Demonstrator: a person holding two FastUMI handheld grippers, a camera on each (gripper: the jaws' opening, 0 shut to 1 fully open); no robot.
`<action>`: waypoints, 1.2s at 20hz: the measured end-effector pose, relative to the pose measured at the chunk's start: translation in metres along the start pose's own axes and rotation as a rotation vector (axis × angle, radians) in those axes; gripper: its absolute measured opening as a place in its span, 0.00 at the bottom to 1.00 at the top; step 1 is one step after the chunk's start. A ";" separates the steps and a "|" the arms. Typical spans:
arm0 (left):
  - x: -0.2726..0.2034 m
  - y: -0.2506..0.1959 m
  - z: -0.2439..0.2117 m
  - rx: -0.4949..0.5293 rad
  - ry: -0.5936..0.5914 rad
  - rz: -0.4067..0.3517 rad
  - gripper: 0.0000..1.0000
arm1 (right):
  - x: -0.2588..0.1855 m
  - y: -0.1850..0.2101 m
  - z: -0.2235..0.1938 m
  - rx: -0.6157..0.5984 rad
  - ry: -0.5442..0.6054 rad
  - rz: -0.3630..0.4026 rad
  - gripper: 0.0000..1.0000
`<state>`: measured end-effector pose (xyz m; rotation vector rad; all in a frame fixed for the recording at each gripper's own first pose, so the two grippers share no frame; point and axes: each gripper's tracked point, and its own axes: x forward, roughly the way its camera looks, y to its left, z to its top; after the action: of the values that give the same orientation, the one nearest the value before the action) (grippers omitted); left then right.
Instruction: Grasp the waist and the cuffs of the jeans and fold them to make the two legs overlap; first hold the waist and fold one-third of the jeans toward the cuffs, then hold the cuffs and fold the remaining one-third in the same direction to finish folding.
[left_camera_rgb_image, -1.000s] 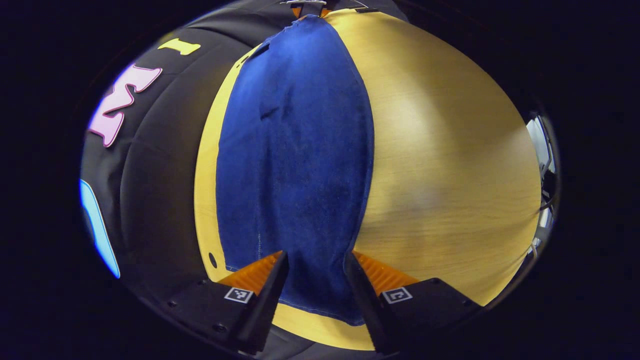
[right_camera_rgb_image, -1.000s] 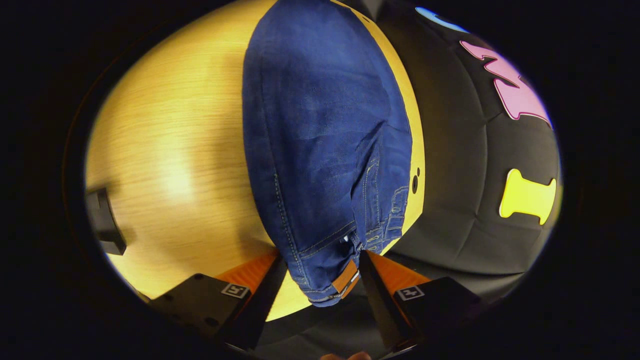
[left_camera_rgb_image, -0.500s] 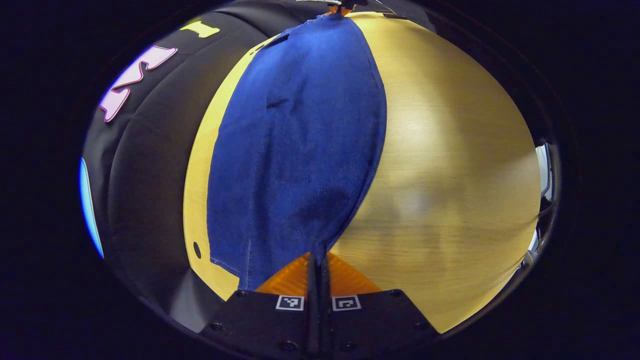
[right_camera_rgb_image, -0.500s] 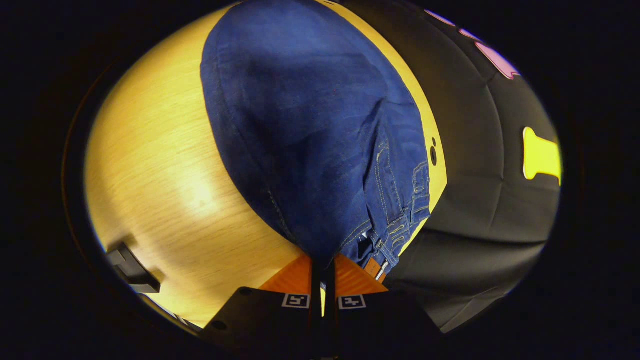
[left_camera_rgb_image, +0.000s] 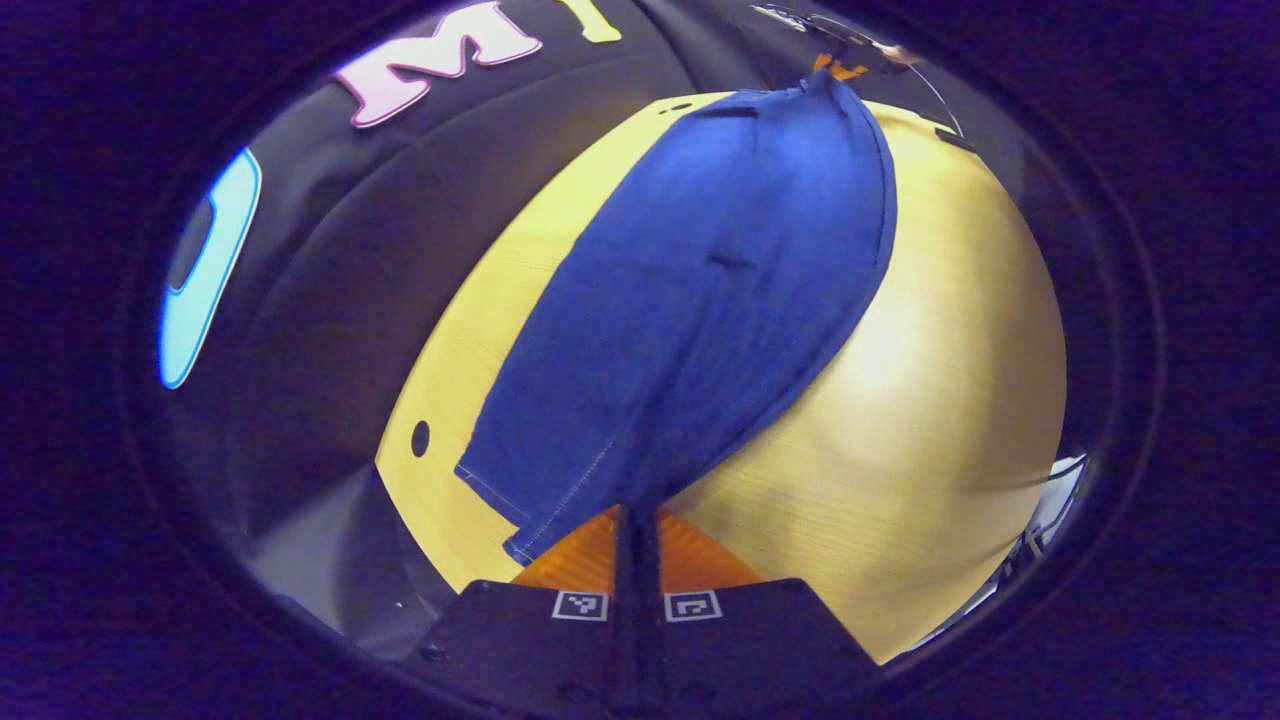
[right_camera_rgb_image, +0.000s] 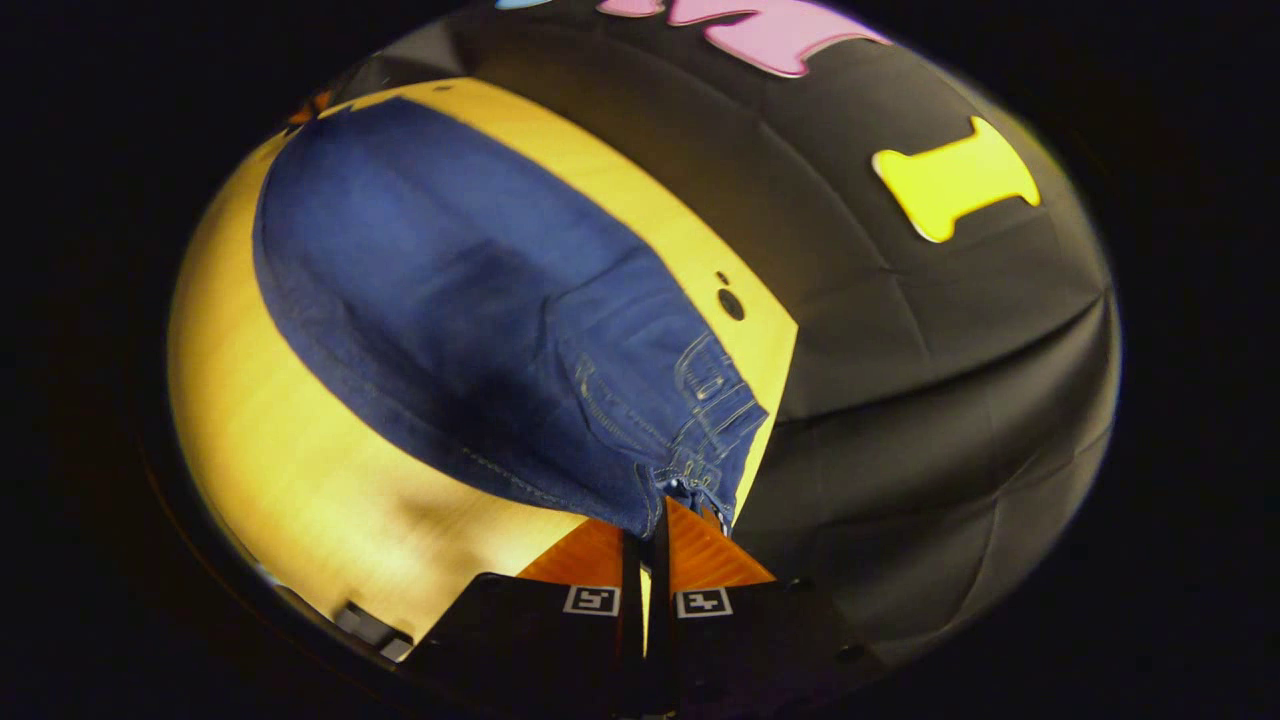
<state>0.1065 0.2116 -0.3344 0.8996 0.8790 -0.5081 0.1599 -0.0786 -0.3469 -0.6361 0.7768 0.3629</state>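
Left gripper (left_camera_rgb_image: 637, 510), fingers pressed together w/ no gap, clamped on cuff end of jeans (left_camera_rgb_image: 700, 300) at bottom centre of left gripper view. Denim rising straight out from fingertips, fanning wide up & away toward far end of wooden table (left_camera_rgb_image: 930, 400). Hem of cuffs (left_camera_rgb_image: 530, 500) w/ pale stitching hanging just left of fingers, slanting down over table's near corner. Small dark hole (left_camera_rgb_image: 420, 438) in tabletop left of hem, close to edge. At far end of jeans, top of view, other gripper (left_camera_rgb_image: 835, 65) touching waist; too small & blurred to read its jaws from here.

Right gripper (right_camera_rgb_image: 645, 520), fingers likewise closed tight, pinching waist (right_camera_rgb_image: 690, 470) of jeans (right_camera_rgb_image: 450, 310) at corner nearest booth wall. Belt loops & pocket stitching bunched just above & right of fingertips. Garment spreading up-left from grip across table (right_camera_rgb_image: 280, 470), legs laid one over other as single broad panel, running to far left end. Two dark holes (right_camera_rgb_image: 730, 300) in tabletop right of jeans, between denim & table edge. Black cloth wall (right_camera_rgb_image: 930, 350) beyond edge, right side. Small dark object (right_camera_rgb_image: 375, 630) at table's near-left rim, well apart from jeans; cannot tell what.
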 end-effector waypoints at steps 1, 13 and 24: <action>-0.008 0.005 0.009 -0.015 -0.003 0.012 0.06 | 0.001 -0.011 0.010 0.025 -0.019 -0.014 0.06; 0.011 0.107 0.082 -0.416 0.030 0.084 0.06 | 0.093 -0.091 0.152 0.233 -0.176 -0.145 0.05; 0.103 0.101 0.055 -0.436 0.261 0.018 0.26 | 0.237 -0.052 0.089 0.770 0.165 -0.006 0.05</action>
<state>0.2593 0.2179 -0.3556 0.5780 1.1637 -0.1699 0.3927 -0.0426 -0.4538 0.0581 0.9904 -0.0121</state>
